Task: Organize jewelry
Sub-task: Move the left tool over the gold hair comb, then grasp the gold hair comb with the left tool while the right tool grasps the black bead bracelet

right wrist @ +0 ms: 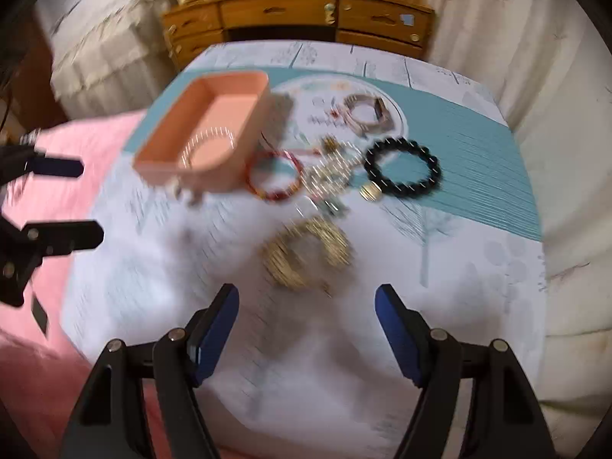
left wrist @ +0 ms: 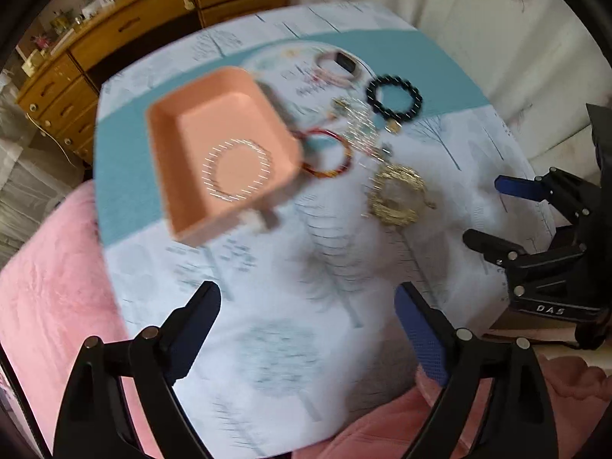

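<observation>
A peach tray [left wrist: 172,122] [right wrist: 233,84] sits on the cloth with a sparkly silver bracelet [left wrist: 238,170] [right wrist: 208,145] inside. Right of it lie a red bangle [left wrist: 327,155] [right wrist: 273,176], a glittery chain [left wrist: 361,130] [right wrist: 329,176], a black bead bracelet [left wrist: 394,96] [right wrist: 401,168], a gold bracelet [left wrist: 397,195] [right wrist: 306,254] and a pink band [left wrist: 338,69] [right wrist: 367,114]. My left gripper [left wrist: 308,329] is open and empty near the table's front. My right gripper [right wrist: 308,329] is open and empty just short of the gold bracelet; it also shows in the left view [left wrist: 485,210].
The white and teal tablecloth [left wrist: 267,306] covers a small table. A pink blanket [left wrist: 49,267] lies left and in front. A wooden dresser [right wrist: 298,15] stands behind, white curtains to the right. Both views are motion-blurred.
</observation>
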The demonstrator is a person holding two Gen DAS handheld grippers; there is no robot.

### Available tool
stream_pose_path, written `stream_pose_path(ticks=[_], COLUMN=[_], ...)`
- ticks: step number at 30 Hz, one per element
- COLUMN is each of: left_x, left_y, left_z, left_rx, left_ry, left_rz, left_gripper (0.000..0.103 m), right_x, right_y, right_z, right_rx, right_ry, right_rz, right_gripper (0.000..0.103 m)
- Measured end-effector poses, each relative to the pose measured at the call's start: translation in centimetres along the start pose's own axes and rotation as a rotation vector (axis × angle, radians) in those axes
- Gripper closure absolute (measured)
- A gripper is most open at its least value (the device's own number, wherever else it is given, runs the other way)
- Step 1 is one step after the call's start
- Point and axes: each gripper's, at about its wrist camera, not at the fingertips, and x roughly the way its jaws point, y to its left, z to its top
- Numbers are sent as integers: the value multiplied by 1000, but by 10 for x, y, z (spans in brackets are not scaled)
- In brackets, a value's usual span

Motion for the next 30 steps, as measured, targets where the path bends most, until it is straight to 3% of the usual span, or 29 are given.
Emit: stream_pose_path(ticks=[2,5,11,14,18,22,25,30], left_x=[10,25,48,57,68,76,81,91], left_y=[-15,-37,-75,-89,-98,-101,-101,-96], left_z=[1,1,4,10,24,40,50,60], left_rx=[-41,-106,-219,-237,-257,-314,-361,-396], left_ry=[13,28,-48,-91,-101,-114,-168,-169], left_rz=[40,36,78,102,109,133,183,234], left_gripper=[12,12,12,12,12,12,12,12], right_x=[2,6,24,32,42,57,73,94], right_y=[-22,-49,-94,-106,-117,-124,-126,-125], right_z=[-11,-15,-8,3,25,48,63,85], right_rx=[-6,-17,-155,-206,-286,-257,-223,-204], right_ry=[26,50,43,11,-102,-167,-169,-183], right_rz=[23,57,71,87,89,131,153,163], right_gripper=[29,29,29,29,29,24,22,22])
